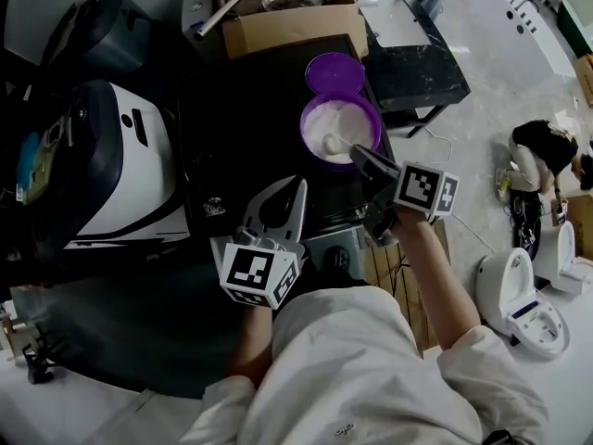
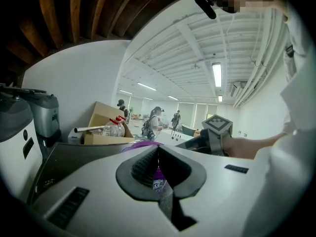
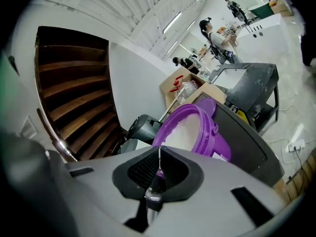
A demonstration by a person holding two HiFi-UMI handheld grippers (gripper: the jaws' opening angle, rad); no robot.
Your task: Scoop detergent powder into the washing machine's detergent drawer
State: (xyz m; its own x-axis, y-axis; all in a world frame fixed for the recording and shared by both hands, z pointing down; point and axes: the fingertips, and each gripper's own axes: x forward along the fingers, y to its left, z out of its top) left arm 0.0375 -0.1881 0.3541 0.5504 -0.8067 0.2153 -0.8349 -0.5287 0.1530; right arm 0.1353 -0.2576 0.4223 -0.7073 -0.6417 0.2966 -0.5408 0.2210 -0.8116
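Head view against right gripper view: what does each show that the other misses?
Only the head view: the left claw, shut and empty, and the scoop with its bowl down in the powder. Only the right gripper view: up close, the right claw shut on the scoop's handle. Both: the purple tub of white powder and the box behind it.

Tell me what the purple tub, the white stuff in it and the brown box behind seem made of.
Purple tub: probably plastic, smooth, slightly glossy, moulded rim. White contents: loose powder, matte, unevenly heaped. Brown box: cardboard, dull tan, folded flaps. The scoop that the right gripper holds looks like pale plastic, hard to tell.
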